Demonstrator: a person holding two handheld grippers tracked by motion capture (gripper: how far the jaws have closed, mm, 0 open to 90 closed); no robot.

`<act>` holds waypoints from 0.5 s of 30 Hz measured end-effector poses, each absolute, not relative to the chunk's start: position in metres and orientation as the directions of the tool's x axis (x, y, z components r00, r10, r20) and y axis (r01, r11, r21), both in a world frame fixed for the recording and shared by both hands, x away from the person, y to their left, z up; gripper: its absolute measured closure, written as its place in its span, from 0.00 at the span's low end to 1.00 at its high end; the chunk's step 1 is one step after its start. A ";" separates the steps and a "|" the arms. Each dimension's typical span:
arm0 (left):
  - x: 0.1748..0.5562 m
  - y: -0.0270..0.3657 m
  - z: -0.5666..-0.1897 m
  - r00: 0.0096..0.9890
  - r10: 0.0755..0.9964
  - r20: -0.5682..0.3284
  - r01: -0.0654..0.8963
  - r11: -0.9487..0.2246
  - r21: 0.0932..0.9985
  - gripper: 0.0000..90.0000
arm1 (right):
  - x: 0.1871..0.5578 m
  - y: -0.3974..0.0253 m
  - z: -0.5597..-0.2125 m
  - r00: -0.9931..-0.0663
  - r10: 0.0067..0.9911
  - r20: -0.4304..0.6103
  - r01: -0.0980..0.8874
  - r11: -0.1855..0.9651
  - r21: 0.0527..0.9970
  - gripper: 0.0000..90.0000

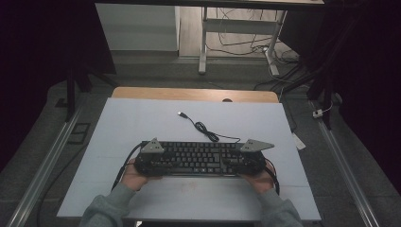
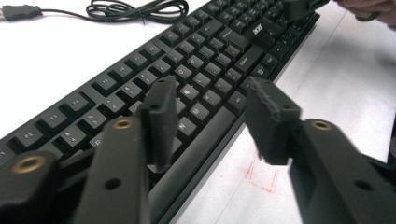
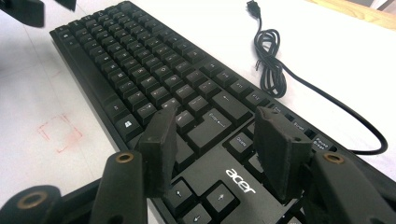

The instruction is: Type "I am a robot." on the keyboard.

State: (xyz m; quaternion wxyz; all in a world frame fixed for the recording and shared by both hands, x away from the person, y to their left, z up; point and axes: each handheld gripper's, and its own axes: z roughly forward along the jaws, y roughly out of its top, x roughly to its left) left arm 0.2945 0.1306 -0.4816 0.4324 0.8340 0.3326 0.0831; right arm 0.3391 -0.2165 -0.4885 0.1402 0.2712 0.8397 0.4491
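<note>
A: Start at nine o'clock; what is your left gripper point(image 1: 147, 163) doing?

B: You have it over the left end of the black keyboard point(image 1: 196, 158); in the left gripper view its jaws stand well apart above the letter keys and the front edge, with nothing between them; whether they touch the keys, I cannot tell.

A: And the keyboard itself?

B: It lies flat across the near middle of the white table point(image 1: 142, 123), long side toward you; its cable point(image 1: 204, 128) runs off toward twelve o'clock, coiled once, with the plug point(image 1: 181, 114) lying loose on the table.

A: Then three o'clock?

B: Your right gripper point(image 1: 246, 163) sits over the right end; in the right gripper view its jaws are spread wide above the arrow keys and the logo, clamping nothing.
</note>
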 end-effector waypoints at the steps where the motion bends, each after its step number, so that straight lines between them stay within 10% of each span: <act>1: 0.294 0.129 -0.483 0.768 0.623 -0.145 0.480 -0.411 0.775 0.65 | 0.339 -0.216 -0.489 -0.813 0.583 0.005 0.327 0.449 0.832 0.55; 8: 0.295 0.119 -0.493 0.784 0.601 -0.153 0.488 -0.445 0.751 0.96 | 0.340 -0.214 -0.490 -0.817 0.576 0.011 0.328 0.450 0.830 0.55; 15: 0.296 0.110 -0.503 0.777 0.617 -0.128 0.500 -0.479 0.722 0.99 | 0.341 -0.214 -0.492 -0.817 0.576 0.014 0.331 0.451 0.829 0.55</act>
